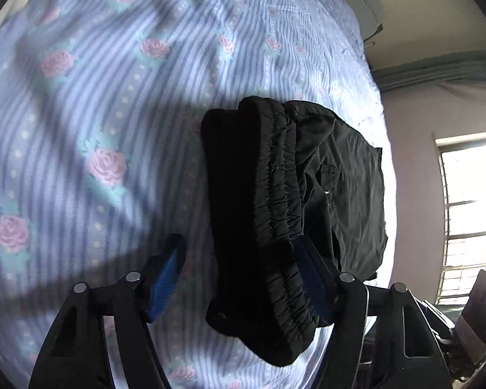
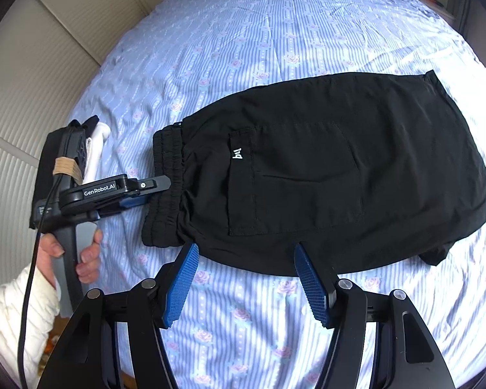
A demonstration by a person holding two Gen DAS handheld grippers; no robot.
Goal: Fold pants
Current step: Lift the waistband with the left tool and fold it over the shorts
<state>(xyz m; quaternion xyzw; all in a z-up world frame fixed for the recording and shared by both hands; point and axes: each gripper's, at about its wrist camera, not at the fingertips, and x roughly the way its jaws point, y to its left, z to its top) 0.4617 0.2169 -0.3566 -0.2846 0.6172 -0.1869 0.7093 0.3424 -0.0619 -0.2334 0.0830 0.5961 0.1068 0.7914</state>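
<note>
Blue ribbed pads line both fingers of the right claw (image 2: pixel 246 280), which hangs with its fingers spread wide and empty just at the near edge of the black woven pants (image 2: pixel 324 168); neither pad appears to touch the cloth. Beyond it, the pants lie flat on the bed sheet of blue-and-white stripes with pink roses (image 2: pixel 275 32), already reduced to a compact, roughly rectangular bundle, back pocket with small white logo (image 2: pixel 239 181) uppermost and the gathered elastic waistband (image 2: pixel 165 191) at the left end. At that end, the left claw (image 2: pixel 155 191), held in the person's bare hand (image 2: pixel 81 253), reaches in from the side; its own view shows the waistband (image 1: pixel 275 214) lying between its blue-padded fingers, which stand apart around the band rather than pressed on it, though the right pad is partly hidden by cloth. Judged from this arrangement, the legs appear already doubled over, since no long leg extends from the bundle. What remains is probably one further fold, carrying the waistband end across toward the far hem (image 2: pixel 437 87), followed by smoothing of the slightly uneven lower right corner (image 2: pixel 437 253). Farther off, the sheet runs bare to the headboard.
</note>
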